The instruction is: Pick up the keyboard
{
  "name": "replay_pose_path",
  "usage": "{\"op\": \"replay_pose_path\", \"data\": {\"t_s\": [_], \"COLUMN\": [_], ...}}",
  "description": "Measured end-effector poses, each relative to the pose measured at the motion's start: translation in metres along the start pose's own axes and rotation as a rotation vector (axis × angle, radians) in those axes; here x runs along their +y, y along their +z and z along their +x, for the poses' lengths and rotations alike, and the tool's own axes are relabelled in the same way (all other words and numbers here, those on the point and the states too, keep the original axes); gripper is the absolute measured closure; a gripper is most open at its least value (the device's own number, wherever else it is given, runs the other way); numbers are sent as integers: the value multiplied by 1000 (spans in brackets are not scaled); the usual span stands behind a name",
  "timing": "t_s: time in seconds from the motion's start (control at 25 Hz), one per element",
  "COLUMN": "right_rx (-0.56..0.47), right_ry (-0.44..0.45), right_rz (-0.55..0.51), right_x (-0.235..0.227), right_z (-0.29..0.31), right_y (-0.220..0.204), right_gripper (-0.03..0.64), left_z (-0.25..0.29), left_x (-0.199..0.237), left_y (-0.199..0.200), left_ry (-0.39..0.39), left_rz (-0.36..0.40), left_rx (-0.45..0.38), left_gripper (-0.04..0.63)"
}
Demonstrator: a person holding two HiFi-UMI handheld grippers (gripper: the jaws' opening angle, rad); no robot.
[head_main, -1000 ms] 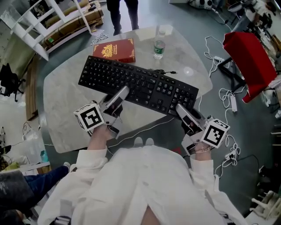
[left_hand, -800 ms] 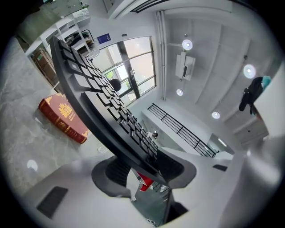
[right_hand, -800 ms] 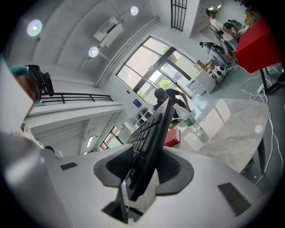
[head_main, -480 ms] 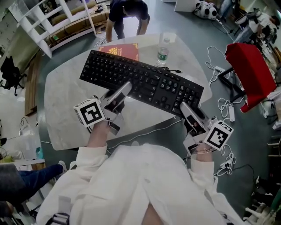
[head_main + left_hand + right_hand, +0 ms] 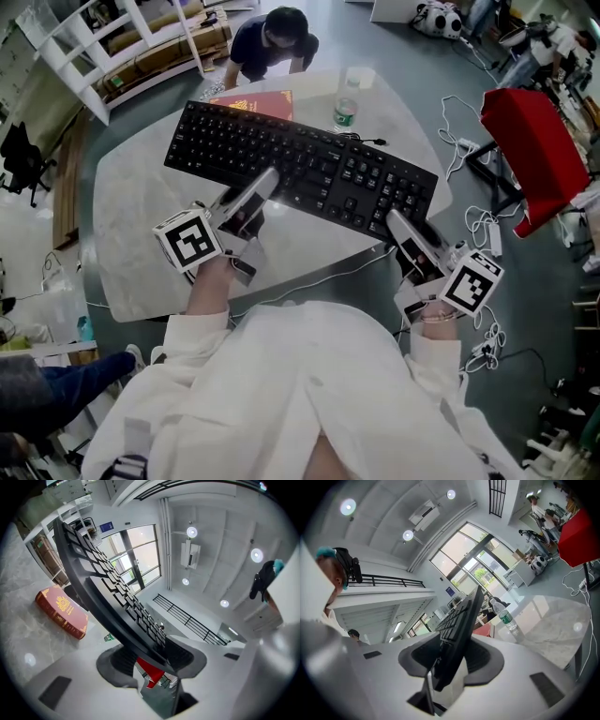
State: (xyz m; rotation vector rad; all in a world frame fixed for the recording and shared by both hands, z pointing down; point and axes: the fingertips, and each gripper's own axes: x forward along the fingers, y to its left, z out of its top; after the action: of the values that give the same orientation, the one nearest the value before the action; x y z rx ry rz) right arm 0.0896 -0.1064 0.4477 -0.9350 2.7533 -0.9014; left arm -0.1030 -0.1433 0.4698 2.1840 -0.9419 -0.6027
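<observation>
A black full-size keyboard (image 5: 300,169) hangs over the marble table (image 5: 131,216), carried by its near edge. My left gripper (image 5: 265,183) is shut on that edge left of the middle, and my right gripper (image 5: 398,220) is shut on its right end. In the left gripper view the keyboard (image 5: 108,597) runs edge-on between the dark pads of the left gripper (image 5: 152,656). The right gripper view shows the keyboard (image 5: 461,620) clamped the same way in the right gripper (image 5: 450,660). Its thin cable trails off the far edge.
A red book (image 5: 258,101) and a water bottle (image 5: 345,108) sit at the table's far side, the book partly behind the keyboard. A person (image 5: 272,37) crouches beyond the table. A white shelf (image 5: 112,47) stands far left, a red chair (image 5: 534,141) and floor cables (image 5: 483,225) right.
The keyboard has come a little up and now overlaps the red book's near edge. The person beyond the table has bent down into a crouch. Both grips are unchanged.
</observation>
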Motion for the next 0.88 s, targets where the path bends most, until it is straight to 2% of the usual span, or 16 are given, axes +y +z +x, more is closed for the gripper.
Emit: {"op": "replay_pose_path", "data": {"t_s": [0.56,0.88], "right_rx": [0,0], "right_ry": [-4,-11], "right_rz": [-5,-22], "right_x": [0,-1], "right_z": [0,-1], "right_y": [-2,-2], "right_gripper": [469,468], "left_z": [3,3], "left_x": [0,2], "left_y": [-4,-1], "left_ry": [-24,-4], "left_rz": [-39,-4], "left_rx": [8,14], "left_gripper": [410,410]}}
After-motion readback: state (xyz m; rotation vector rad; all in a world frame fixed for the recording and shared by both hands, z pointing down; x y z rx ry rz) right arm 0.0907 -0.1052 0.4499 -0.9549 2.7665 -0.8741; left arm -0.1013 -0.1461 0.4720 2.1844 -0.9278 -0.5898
